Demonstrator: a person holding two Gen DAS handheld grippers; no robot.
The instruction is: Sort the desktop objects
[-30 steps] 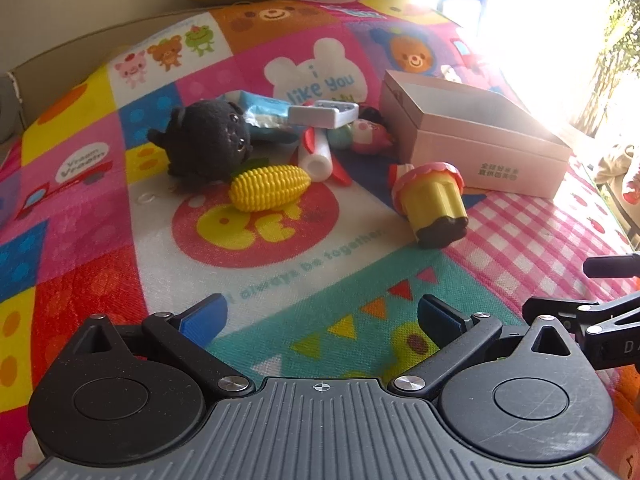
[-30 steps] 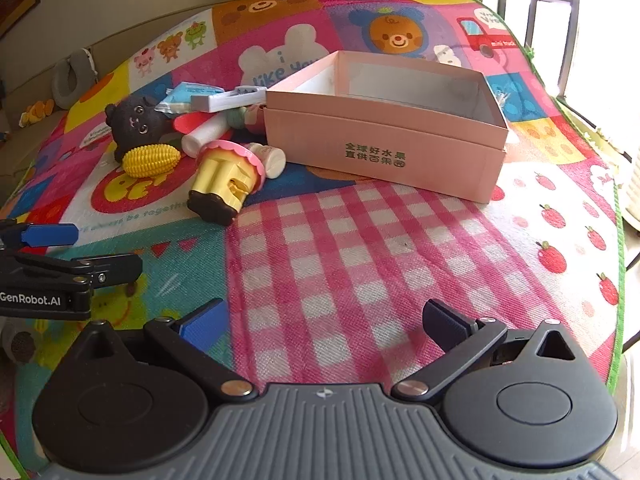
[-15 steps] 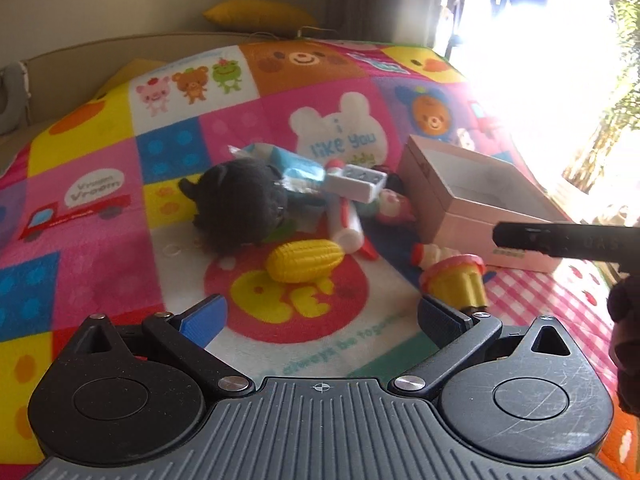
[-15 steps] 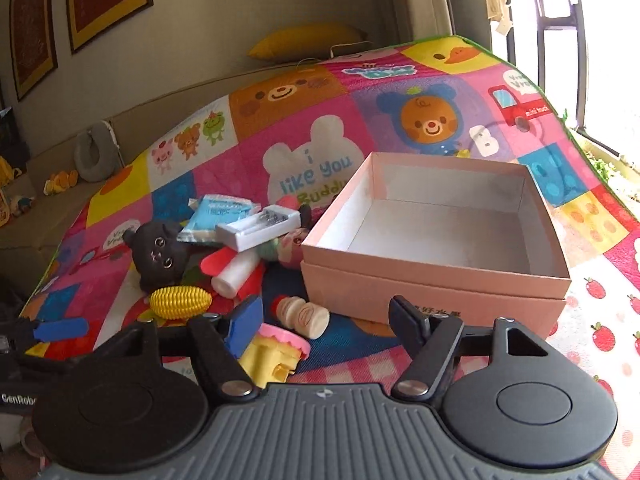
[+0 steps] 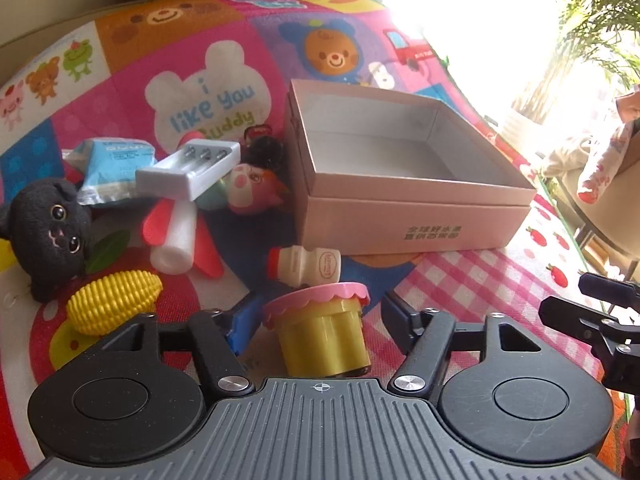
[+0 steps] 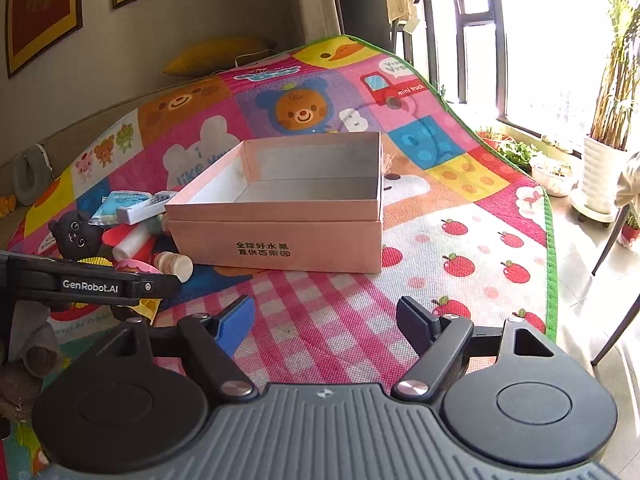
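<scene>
A yellow toy cupcake with a pink frilled top [image 5: 324,332] stands on the play mat between the fingers of my left gripper [image 5: 320,316]. The jaws are closing around it, and a gap still shows at the right finger. The open pink cardboard box [image 5: 400,216] sits just beyond, empty inside. My right gripper [image 6: 326,316] hovers over the pink checked patch in front of the box [image 6: 280,240]; its jaws are opening with nothing between them. In the right wrist view, the left gripper [image 6: 92,284] shows at the left edge.
Left of the box lie a small yogurt bottle [image 5: 308,266], a toy corn cob [image 5: 114,300], a black plush cat [image 5: 48,232], a white battery charger [image 5: 188,168], a blue packet [image 5: 112,164] and a white tube [image 5: 176,236]. The mat's green edge [image 6: 550,240] runs on the right.
My left gripper has moved forward and to the right up to the cupcake, and its jaws have narrowed around it. The right gripper has swung right and stands a little wider.
</scene>
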